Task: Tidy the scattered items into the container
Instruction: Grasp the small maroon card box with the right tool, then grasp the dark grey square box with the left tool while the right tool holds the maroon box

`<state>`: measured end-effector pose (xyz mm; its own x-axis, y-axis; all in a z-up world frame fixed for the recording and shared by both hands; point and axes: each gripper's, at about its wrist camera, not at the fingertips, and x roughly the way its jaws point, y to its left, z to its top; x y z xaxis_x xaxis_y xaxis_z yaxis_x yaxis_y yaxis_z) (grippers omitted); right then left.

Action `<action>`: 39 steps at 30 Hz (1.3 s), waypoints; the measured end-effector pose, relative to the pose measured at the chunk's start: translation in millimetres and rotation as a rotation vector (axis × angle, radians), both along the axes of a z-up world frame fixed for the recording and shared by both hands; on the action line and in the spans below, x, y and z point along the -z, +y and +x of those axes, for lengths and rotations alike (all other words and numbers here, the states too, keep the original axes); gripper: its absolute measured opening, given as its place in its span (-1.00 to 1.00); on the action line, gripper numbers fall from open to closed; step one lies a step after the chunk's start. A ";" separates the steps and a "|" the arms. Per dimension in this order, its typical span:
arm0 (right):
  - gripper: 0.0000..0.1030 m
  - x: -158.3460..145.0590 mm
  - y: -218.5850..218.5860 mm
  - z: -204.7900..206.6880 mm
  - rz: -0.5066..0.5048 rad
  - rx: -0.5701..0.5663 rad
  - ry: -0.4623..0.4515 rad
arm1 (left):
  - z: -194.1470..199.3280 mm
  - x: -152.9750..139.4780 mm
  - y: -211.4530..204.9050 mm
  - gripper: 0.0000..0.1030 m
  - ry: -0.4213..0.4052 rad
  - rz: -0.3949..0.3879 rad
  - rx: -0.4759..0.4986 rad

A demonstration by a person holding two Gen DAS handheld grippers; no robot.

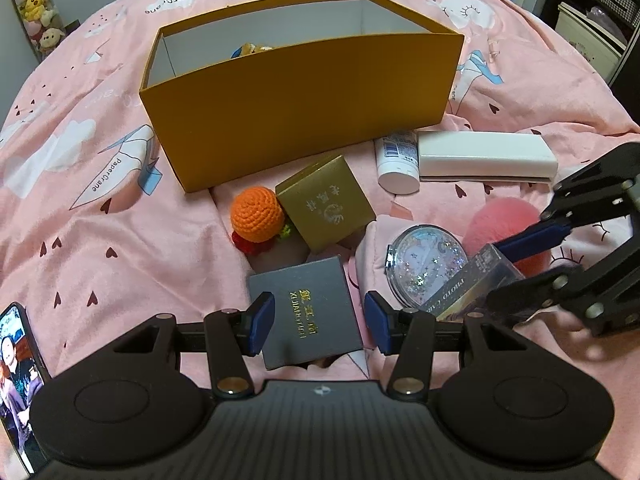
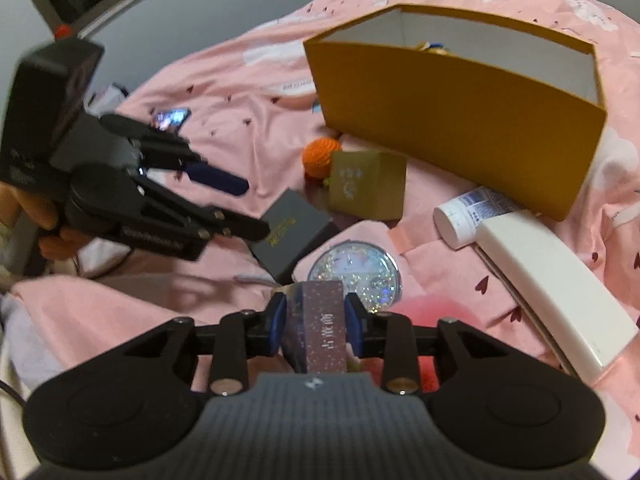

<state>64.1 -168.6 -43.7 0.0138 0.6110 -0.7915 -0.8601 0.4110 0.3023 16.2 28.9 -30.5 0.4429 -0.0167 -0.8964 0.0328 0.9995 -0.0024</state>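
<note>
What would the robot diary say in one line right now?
right gripper: shut on card box | left gripper: open over grey booklet | yellow box: open

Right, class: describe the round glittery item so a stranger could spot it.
Find the big yellow box on the pink bedspread. In front of it, beside the dark grey booklet, lies the round compact: the only clear, glitter-filled disc.

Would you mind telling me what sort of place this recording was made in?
Most likely a bedroom: items lie on a pink patterned bedsheet, with a column of plush toys in one corner and storage shelves behind.
</note>
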 end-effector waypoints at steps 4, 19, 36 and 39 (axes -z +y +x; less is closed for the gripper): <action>-0.30 18.6 10.1 1.5 -0.026 -0.024 0.057 | 0.3 -0.2 1.2 0.12 0.002 0.006 -0.007; -0.50 -17.4 -8.3 5.1 0.087 0.114 -0.029 | 2.6 7.4 17.5 0.22 0.017 0.005 -0.064; -0.50 9.4 -52.7 38.1 0.173 0.542 0.081 | 19.8 53.8 64.2 0.43 0.137 -0.239 -0.215; -0.50 12.0 -51.3 35.4 0.173 0.542 0.077 | 21.8 60.3 66.0 0.54 0.140 -0.257 -0.218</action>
<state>99.6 -219.9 -55.7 0.3077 0.6535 -0.6915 -0.5130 0.7260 0.4579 38.0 94.9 -90.8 0.3345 -0.1677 -0.9274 -0.1997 0.9491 -0.2436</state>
